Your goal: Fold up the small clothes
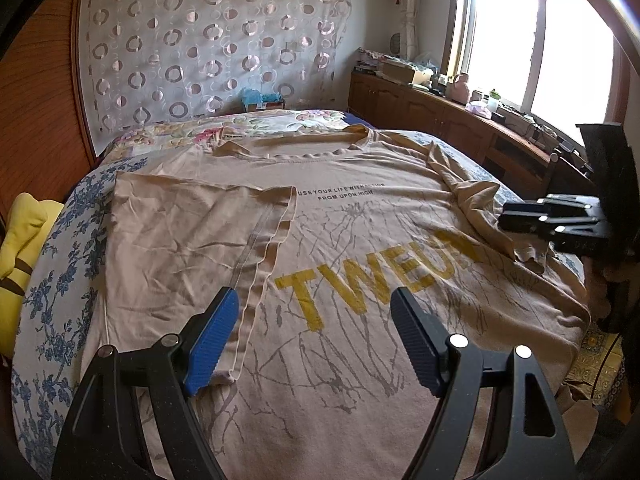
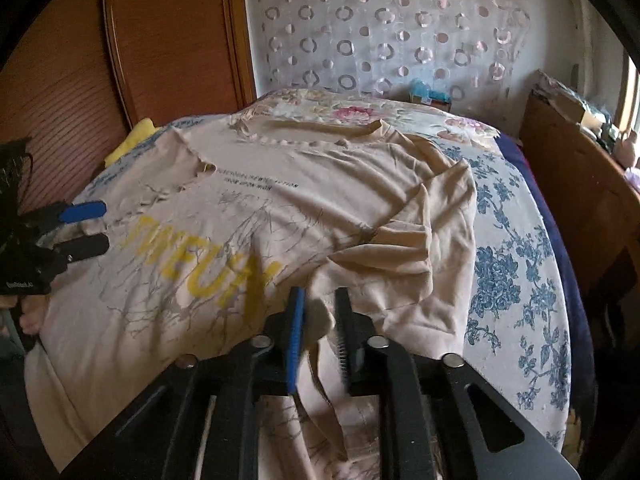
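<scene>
A beige T-shirt (image 1: 360, 240) with yellow letters lies face up on the bed, collar at the far end. Its left side with the sleeve (image 1: 180, 240) is folded in over the front. My left gripper (image 1: 314, 316) is open and empty, just above the shirt near the folded sleeve's hem. It also shows in the right wrist view (image 2: 90, 226) at the left. My right gripper (image 2: 320, 316) is shut on the shirt's right side (image 2: 320, 320) and lifts a bunched fold of it. It also shows in the left wrist view (image 1: 532, 218) at the right.
The bed (image 1: 60, 280) has a blue floral sheet (image 2: 520, 280) and a flowered quilt (image 1: 260, 124) at the far end. A yellow cloth (image 1: 24, 232) lies at the left edge. A wooden cabinet (image 1: 440, 108) with clutter runs under the window on the right.
</scene>
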Motion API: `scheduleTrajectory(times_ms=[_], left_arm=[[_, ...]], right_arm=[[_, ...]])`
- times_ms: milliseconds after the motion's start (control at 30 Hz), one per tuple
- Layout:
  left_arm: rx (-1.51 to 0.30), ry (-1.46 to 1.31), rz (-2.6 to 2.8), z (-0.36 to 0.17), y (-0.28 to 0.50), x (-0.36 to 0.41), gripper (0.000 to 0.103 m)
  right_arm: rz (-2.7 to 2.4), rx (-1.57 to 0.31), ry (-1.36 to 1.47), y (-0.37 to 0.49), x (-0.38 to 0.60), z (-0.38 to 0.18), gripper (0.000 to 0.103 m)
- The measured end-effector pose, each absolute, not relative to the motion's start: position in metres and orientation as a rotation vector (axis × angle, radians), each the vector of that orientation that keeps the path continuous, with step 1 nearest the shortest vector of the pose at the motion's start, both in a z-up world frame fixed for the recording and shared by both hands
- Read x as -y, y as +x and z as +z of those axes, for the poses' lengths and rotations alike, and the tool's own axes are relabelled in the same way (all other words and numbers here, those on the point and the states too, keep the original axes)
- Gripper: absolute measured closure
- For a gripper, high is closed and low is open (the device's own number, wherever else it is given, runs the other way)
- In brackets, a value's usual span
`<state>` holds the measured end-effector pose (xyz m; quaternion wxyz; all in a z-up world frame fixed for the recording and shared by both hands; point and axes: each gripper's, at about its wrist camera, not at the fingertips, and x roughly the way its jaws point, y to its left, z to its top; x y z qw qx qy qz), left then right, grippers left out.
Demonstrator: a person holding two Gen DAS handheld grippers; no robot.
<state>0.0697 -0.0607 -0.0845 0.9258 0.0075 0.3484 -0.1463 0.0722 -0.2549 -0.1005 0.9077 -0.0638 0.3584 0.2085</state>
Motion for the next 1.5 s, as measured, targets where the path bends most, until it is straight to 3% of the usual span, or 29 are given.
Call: scheduleTrajectory(times_ms=[33,67,267,600,667,767,1100,1133,1233,1500], left_arm=[[-0.715,0.015,-0.3,-0.084,0.07,0.06,0.024],[-0.715,0.015,-0.3,-0.084,0.07,0.06,0.024],[-0.716,0.014,-0.3,-0.084,0.069,0.06,0.024],[-0.717,0.014,-0.3,-0.084,0.069,0.06,0.024],[-0.717,0.013,-0.3,-0.084,0.069,0.06,0.024],[-0.717,0.013,-0.3,-0.084,0.069,0.06,0.024],[-0.717,0.008,-0.302,-0.084,0.069,0.059,0.024],[-0.717,0.008,-0.303,-0.084,0.068,0.06,0.024],[-0.716,0.007,-0.303,-0.085,0.069,0.059,0.024],[-0.716,0.011,-0.302,-0.085,0.069,0.059,0.024]], right_arm=[[0.426,-0.731,-0.125,0.071,0.26,-0.097,0.066],[0.424,-0.72,-0.121,0.069,0.265,-0.093,0.064],[0.371,-0.684,-0.105,0.073,0.283,-0.083,0.064],[0.369,-0.796,-0.103,0.111,0.275,-0.116,0.064],[0.376,-0.798,-0.128,0.115,0.267,-0.116,0.08],[0.402,-0.783,-0.16,0.12,0.252,-0.108,0.094],[0.483,-0.712,-0.183,0.148,0.187,-0.08,0.097],[0.478,-0.715,-0.189,0.15,0.181,-0.081,0.095],[0.474,-0.717,-0.19,0.152,0.18,-0.083,0.066],[0.453,-0.708,-0.183,0.112,0.216,-0.087,0.064]])
